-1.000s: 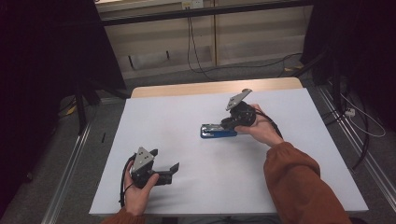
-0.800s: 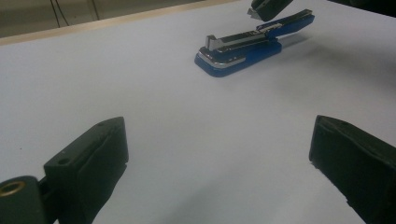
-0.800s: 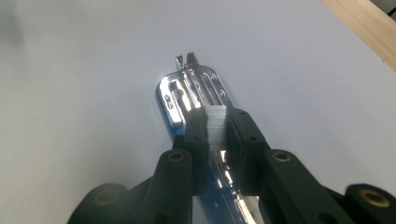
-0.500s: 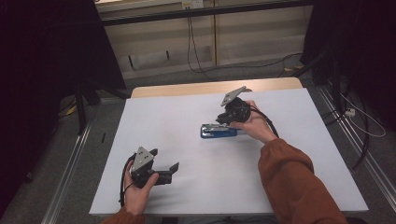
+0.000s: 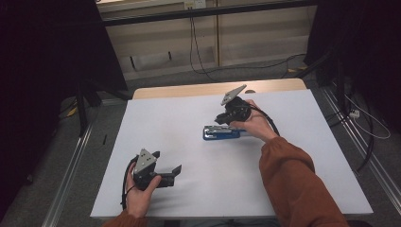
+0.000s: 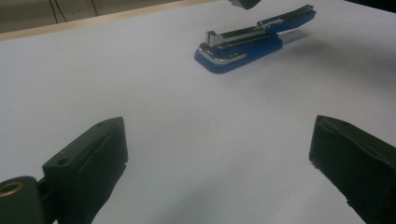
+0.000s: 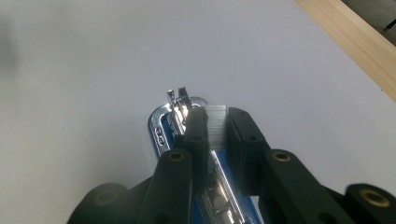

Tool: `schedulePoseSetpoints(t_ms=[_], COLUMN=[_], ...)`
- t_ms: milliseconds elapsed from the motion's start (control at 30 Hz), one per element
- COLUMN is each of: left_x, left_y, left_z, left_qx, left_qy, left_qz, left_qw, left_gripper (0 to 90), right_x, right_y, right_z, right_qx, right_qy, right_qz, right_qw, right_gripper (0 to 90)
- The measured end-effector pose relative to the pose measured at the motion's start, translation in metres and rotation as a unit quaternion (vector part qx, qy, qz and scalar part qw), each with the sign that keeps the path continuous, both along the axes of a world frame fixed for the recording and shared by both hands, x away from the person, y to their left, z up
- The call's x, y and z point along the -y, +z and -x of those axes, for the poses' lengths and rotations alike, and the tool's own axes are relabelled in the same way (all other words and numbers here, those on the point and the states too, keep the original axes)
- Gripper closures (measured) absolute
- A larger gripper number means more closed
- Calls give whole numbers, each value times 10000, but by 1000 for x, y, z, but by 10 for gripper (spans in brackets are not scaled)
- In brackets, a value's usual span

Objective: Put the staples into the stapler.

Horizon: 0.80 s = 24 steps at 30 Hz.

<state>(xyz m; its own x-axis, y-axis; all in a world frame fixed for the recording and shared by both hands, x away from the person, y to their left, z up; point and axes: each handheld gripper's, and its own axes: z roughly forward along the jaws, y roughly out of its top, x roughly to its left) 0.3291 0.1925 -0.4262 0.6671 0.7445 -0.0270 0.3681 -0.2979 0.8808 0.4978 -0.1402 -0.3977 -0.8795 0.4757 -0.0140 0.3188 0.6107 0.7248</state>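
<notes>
- Near the tabletop's [image 5: 189,113] centre, toward one o'clock, lies the blue stapler [image 5: 221,133]; its top looks swung open, the chrome magazine showing.
- Its long axis runs nine to three in the high view; the left gripper view has its nose at the near end and the hinge away toward one o'clock.
- Right gripper [image 7: 215,122] hangs directly over the stapler's right half, its fingers [image 7: 196,128] drawn close and pinching a strip of staples [image 7: 216,125] just above the magazine, aligned with its length.
- Left gripper [image 5: 176,171] rests at seven o'clock on the tabletop, fingers [image 6: 100,144] wide apart and holding nothing; the stapler lies well apart from it, toward one o'clock.
- My reading: the right hand is plainly nearer, and the next move is a short drop straight down, keeping strip and channel parallel.
</notes>
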Motion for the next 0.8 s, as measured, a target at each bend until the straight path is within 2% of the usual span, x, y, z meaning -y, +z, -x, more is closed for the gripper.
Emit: schedulePoseSetpoints(t_ms=[433, 633, 800], left_x=[3, 3, 2], left_y=[-2, -1, -2], left_z=[-2, -1, -1], left_qx=[3, 0, -13], left_qy=[-12, -13, -13], left_qz=[-68, -61, -41], left_qw=[10000, 10000, 10000], left_gripper=[46, 46, 46], right_x=[-6, -8, -10], right_y=[3, 2, 2], right_z=[-4, -6, -8], right_qx=[4, -143, -129], right_qy=[104, 149, 277], right_qz=[-104, -100, -99], right_qw=[9999, 9997, 9995], right_gripper=[793, 793, 793])
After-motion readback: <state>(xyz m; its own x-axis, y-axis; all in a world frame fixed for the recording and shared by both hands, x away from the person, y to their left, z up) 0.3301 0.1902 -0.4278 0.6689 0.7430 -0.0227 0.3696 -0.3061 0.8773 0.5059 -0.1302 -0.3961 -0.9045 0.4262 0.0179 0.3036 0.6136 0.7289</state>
